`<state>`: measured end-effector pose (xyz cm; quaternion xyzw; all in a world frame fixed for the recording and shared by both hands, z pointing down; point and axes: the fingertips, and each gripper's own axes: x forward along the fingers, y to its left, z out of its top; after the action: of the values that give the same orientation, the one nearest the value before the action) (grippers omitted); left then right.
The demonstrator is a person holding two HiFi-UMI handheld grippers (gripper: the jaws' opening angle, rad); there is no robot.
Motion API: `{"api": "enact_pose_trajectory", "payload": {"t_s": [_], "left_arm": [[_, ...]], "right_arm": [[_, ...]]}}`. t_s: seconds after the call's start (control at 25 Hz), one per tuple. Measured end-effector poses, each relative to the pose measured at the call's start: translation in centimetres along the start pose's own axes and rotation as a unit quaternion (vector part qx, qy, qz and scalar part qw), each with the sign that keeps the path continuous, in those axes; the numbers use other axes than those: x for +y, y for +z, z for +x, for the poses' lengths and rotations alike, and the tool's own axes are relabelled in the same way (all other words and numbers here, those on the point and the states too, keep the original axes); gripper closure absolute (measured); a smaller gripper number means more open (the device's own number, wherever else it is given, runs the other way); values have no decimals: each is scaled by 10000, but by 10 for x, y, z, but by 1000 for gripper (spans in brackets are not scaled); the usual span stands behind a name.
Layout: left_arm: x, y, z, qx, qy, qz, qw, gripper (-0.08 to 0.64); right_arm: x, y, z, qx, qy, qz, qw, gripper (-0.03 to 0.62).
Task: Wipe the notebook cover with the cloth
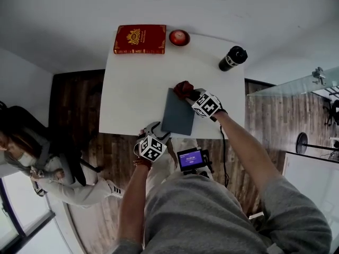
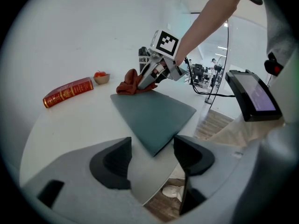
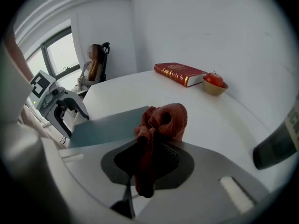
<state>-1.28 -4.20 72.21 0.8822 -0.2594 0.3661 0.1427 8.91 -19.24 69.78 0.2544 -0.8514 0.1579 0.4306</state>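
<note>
A dark grey-blue notebook (image 1: 178, 112) lies flat at the white table's near edge, also seen in the left gripper view (image 2: 149, 113) and the right gripper view (image 3: 105, 125). My right gripper (image 1: 189, 93) is shut on a bunched red cloth (image 1: 183, 89), which rests at the notebook's far right corner. The cloth (image 3: 163, 120) hangs out between the shut jaws of the right gripper (image 3: 149, 160). My left gripper (image 1: 157, 128) is open at the table's front edge. Its jaws stand either side of the notebook's near corner without touching it (image 2: 153, 158).
On the table (image 1: 132, 94) a red book (image 1: 140, 39) lies at the far left, beside a small bowl with a red fruit (image 1: 179, 37). A black bottle (image 1: 233, 58) stands at the far right. A person (image 1: 47, 168) sits left of the table.
</note>
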Motion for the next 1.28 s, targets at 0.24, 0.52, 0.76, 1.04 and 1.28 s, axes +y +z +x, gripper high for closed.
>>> {"api": "enact_pose_trajectory", "payload": {"t_s": [0.24, 0.52, 0.76, 1.04, 1.28], "left_arm": [[5, 2, 0, -12, 25, 25, 10000, 275], [6, 3, 2, -32, 50, 16, 10000, 275], [6, 0, 2, -5, 41, -1, 10000, 274], [5, 3, 2, -26, 46, -1, 10000, 273], [6, 1, 2, -8, 48, -28, 10000, 272]], "right_arm": [[11, 0, 3, 303, 267, -465, 9981, 534], [16, -1, 4, 349, 224, -439, 9982, 537], [26, -5, 4, 310, 177, -400, 9986, 537], [39, -7, 1, 267, 150, -318, 9990, 537], [56, -10, 2, 215, 205, -336, 9990, 538]]}}
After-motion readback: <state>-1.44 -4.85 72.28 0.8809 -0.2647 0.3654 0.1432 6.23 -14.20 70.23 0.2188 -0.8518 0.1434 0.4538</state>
